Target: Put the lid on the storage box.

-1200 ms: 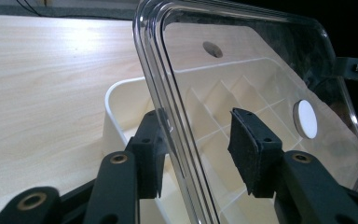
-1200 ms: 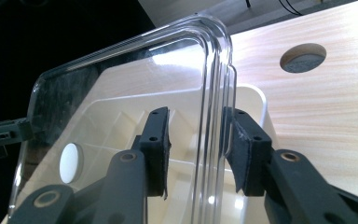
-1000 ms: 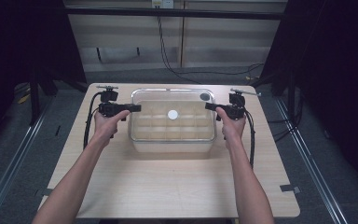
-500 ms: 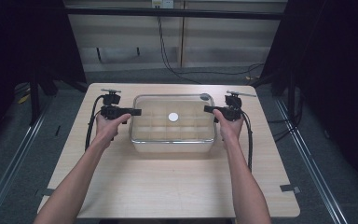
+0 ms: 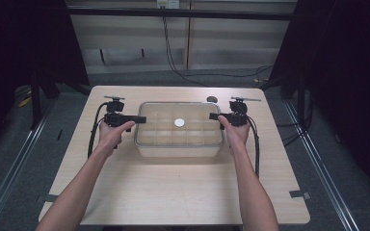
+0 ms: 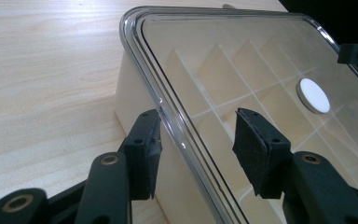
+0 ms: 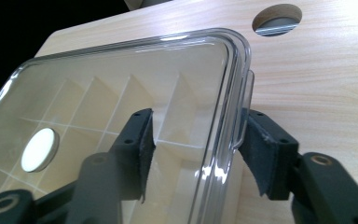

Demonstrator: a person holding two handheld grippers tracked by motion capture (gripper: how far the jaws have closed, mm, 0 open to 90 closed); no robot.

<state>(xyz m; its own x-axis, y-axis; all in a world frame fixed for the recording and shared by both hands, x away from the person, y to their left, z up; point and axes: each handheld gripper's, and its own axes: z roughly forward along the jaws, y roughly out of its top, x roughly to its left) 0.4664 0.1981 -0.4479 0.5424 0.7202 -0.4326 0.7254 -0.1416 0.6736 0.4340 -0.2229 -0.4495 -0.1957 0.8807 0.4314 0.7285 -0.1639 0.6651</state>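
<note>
Lidded box (image 5: 179,127) on pale wood table (image 5: 173,187), dark room; both tongs opening astride rim.

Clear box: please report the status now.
Left gripper and right gripper open astride lid rims, just opening. Clear box resting on table. Nothing obstructs.

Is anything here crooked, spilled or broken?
Nothing stands out. The clear box sits square on the table, lid on, with no spill or crack showing. The left gripper and right gripper straddle its lid edges, jaws just opening.
</note>
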